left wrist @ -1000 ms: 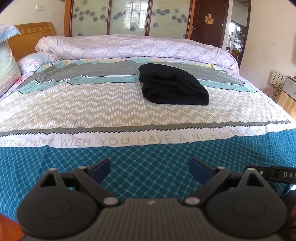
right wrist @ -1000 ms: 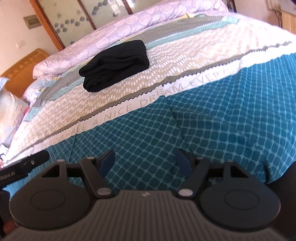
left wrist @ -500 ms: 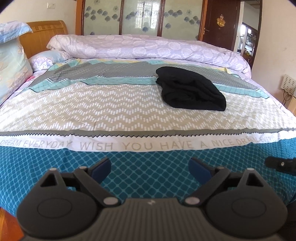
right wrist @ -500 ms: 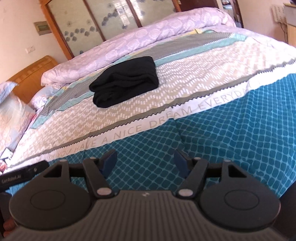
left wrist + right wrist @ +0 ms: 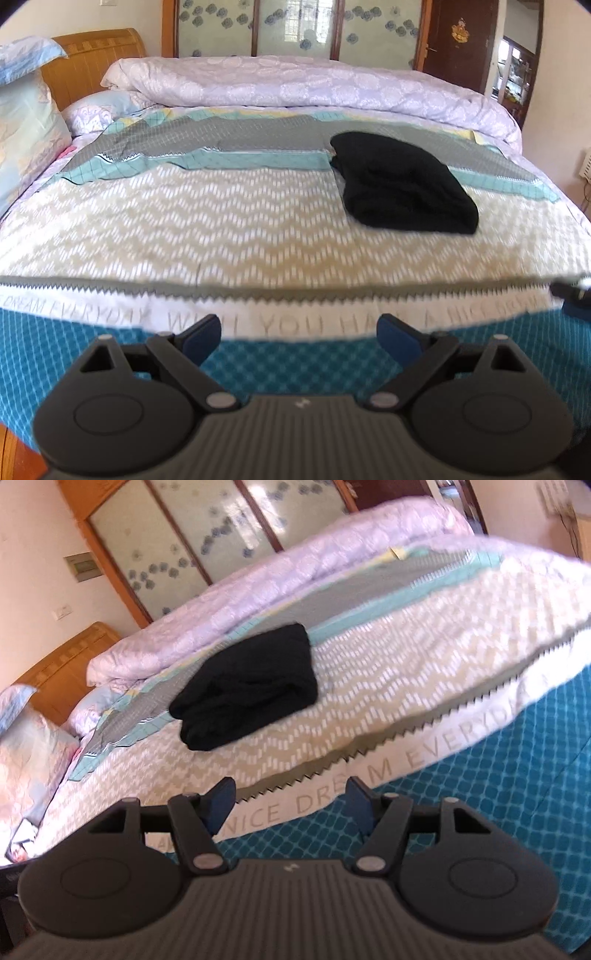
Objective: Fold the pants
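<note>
The black pants (image 5: pixel 402 184) lie folded into a thick bundle on the bed (image 5: pixel 221 221), right of centre on the beige zigzag and grey bands. In the right wrist view the same pants (image 5: pixel 247 686) sit well beyond the fingers. My left gripper (image 5: pixel 299 334) hovers over the near edge of the bed, open, with nothing between its blue pads. My right gripper (image 5: pixel 291 801) is open too and empty, over the lettered white stripe. Both are far from the pants.
A rolled lilac duvet (image 5: pixel 314 88) runs along the far side of the bed. Pillows (image 5: pixel 26 122) and a wooden headboard (image 5: pixel 92 62) stand at the left. A dark door (image 5: pixel 458 40) is at the back right. The right gripper's tip (image 5: pixel 570 291) shows at the right edge.
Both grippers have drawn back and lifted a little, so more of the bed and room shows. The right view has tilted. The pants have not moved.
</note>
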The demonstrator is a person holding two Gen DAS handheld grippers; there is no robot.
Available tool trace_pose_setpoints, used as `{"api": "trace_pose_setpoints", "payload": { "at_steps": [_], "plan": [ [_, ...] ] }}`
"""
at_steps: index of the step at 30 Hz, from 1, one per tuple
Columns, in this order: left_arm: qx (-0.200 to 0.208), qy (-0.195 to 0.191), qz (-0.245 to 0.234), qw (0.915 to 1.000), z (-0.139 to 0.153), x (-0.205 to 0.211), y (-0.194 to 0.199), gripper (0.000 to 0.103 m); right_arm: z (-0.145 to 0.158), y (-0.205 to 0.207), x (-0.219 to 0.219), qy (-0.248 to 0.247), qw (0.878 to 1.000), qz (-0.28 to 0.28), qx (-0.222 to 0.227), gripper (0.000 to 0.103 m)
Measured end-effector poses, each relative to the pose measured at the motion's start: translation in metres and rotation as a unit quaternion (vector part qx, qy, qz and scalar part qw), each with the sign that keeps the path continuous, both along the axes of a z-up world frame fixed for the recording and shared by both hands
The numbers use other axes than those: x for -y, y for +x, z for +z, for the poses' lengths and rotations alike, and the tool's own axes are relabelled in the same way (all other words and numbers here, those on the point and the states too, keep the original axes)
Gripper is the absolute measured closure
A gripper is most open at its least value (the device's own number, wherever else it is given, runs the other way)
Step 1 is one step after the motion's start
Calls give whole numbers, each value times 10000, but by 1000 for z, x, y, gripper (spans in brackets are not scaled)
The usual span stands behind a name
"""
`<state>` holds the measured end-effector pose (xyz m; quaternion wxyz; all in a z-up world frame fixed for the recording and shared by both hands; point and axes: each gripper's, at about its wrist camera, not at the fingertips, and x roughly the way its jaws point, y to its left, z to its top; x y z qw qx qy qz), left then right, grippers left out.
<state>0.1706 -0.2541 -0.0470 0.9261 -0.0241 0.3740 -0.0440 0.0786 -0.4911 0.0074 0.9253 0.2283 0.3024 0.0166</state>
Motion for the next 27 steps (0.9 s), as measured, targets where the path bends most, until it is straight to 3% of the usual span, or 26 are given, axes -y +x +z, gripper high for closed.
{"api": "trace_pose_setpoints", "payload": {
  "at_steps": [3, 8, 11, 13, 14, 27],
  "plan": [
    [78, -92, 55, 9999, -3, 1, 5, 6, -8, 9, 6, -136, 9998, -104, -74, 35],
    [416, 95, 89, 9991, -38, -7, 26, 7, -8, 39, 22, -934, 9926, -662, 418, 35],
    [399, 124, 265, 9988, -57, -16, 46, 9, -26, 61, 34, -844, 9904, -1038, 352, 35],
    [269, -86, 279, 9992, -66, -20, 52, 9, -45, 70, 42, -711, 9881, -1364, 73, 35],
    [246, -138, 263, 9993, -69, -22, 53, 9, -47, 69, 42, -709, 9870, -1435, 153, 35],
    [375, -263, 21, 9989, -75, -22, 53, 5, -47, 86, 30, -1345, 9821, -1319, -44, 28]
  ]
}}
